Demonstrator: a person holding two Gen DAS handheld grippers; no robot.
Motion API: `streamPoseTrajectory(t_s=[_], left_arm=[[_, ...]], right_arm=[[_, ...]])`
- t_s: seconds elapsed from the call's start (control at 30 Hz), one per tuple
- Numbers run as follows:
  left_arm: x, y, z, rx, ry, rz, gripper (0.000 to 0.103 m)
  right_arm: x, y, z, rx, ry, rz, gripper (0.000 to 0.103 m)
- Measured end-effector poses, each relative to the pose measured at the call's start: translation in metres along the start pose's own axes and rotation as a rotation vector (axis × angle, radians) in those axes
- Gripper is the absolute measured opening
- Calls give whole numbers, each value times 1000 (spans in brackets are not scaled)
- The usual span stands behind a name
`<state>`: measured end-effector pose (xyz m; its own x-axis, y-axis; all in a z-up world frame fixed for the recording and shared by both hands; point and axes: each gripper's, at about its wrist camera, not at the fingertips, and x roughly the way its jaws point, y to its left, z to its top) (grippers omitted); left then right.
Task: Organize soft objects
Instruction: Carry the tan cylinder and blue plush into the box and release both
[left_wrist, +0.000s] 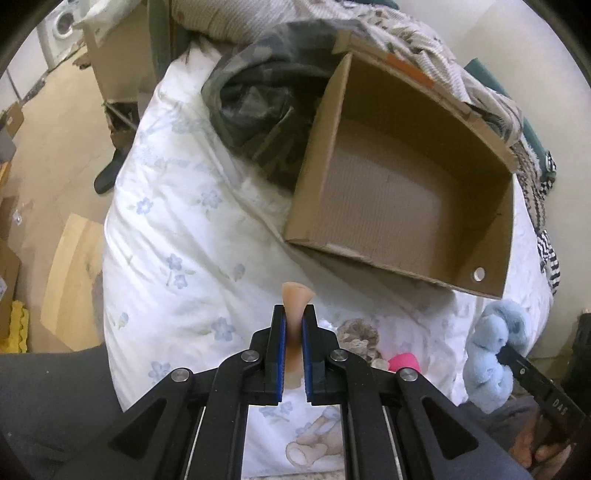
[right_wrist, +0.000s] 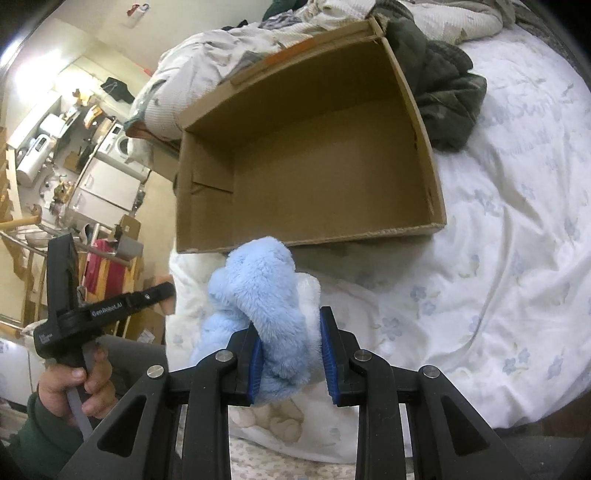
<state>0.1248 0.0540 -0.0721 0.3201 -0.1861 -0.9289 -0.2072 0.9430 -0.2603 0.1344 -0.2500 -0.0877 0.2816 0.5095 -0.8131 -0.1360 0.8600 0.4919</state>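
So both tongs are loaded right now, looks like the carry step of the sorting. The left gripper is pressed together on a small peach-coloured rubbery piece, which sticks up past the blue pads; what exactly it is can't be told. The right gripper is pinched around a fluffy light-blue plush toy, with the fur bulging out over the left finger.

The open cardboard box is parked on the white flowered duvet, just beyond both grippers, and nothing is seen inside it. A dark camouflage garment is bunched against its far-left wall. Near the left gripper, a brownish fuzzy item and something bright pink are left on the duvet, so the job is judged barely begun.

Next move, as a guess: each load needs to be carried over the near wall of the box and let go well inside. The plush is bulky, so enough height is needed so it isn't snagged on the cardboard edge. The peach piece is held by a thin bit, so a slip is possible.
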Motion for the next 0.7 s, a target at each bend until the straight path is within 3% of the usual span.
streamPoseTrajectory(t_s=[0.33,0.7], left_arm=[[-37,-39,32,80,-106,-16,7],[-34,-76,86,131,-154,-29,7]], right_arm=[[-22,23,26,-33,-80,0,29],[-27,34,82,-97,-146,-67,29]])
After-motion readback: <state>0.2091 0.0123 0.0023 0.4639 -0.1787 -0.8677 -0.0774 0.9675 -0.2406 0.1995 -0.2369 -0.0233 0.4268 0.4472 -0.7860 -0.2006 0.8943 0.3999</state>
